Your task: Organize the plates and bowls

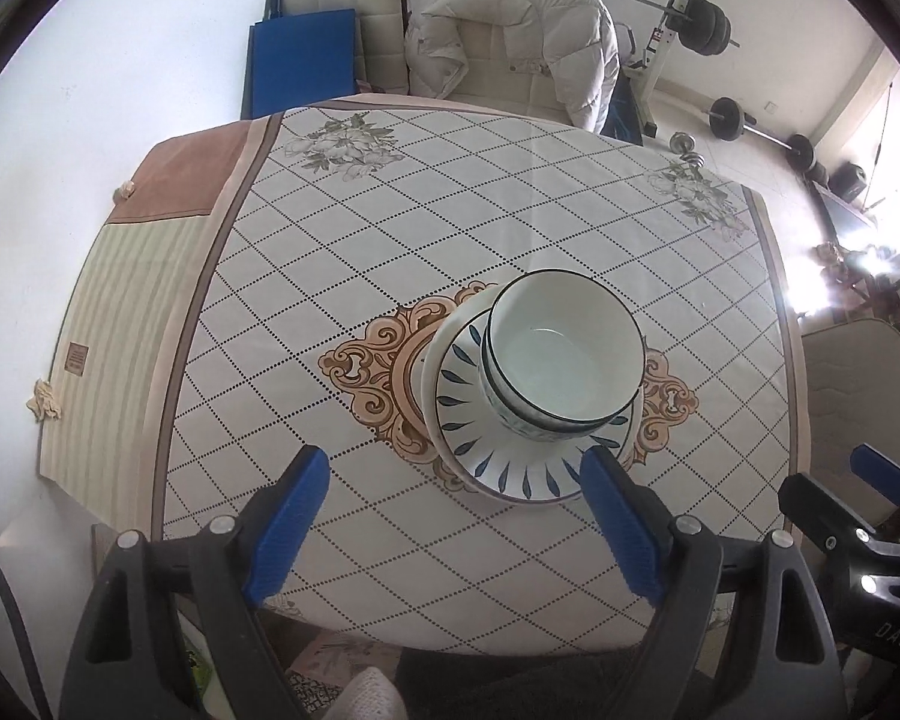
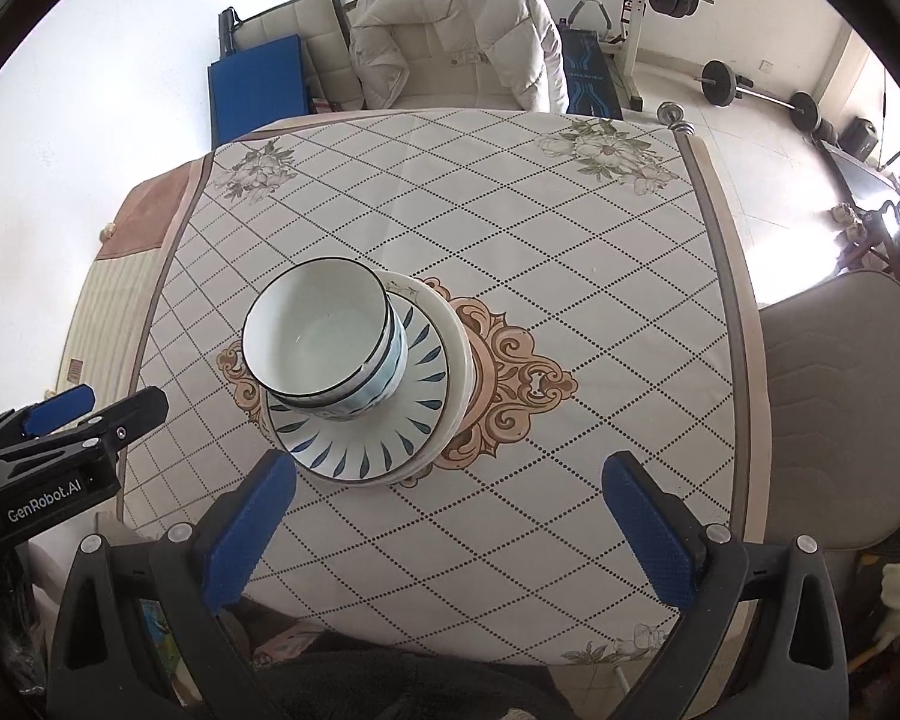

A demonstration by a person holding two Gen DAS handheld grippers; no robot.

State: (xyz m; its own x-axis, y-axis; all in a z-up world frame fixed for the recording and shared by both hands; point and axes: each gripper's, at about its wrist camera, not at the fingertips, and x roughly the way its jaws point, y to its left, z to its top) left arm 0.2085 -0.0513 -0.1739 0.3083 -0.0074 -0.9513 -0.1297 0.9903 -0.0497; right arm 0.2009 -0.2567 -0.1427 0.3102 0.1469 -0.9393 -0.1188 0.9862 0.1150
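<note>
Because the dishes are already gathered into one pile in the middle of the table [image 1: 390, 228], we judge that the stacking work is almost done or done. The pile stands on the orange ornament of the tablecloth, where both hands can reach it from the near edge. At the top are two bowls [image 1: 561, 348], one nested inside the other, and they sit on a plate with blue leaf marks [image 1: 492, 420]. Under this plate we see at least one more white plate [image 2: 459, 336]; the exact number of plates we cannot tell, because their rims overlap. The left gripper [image 1: 456, 516] has its blue pads apart and holds nothing; it hangs above the near side of the pile without touching it. The right gripper [image 2: 444, 522] is also wide apart and empty, over the bare cloth just beside the pile.
</note>
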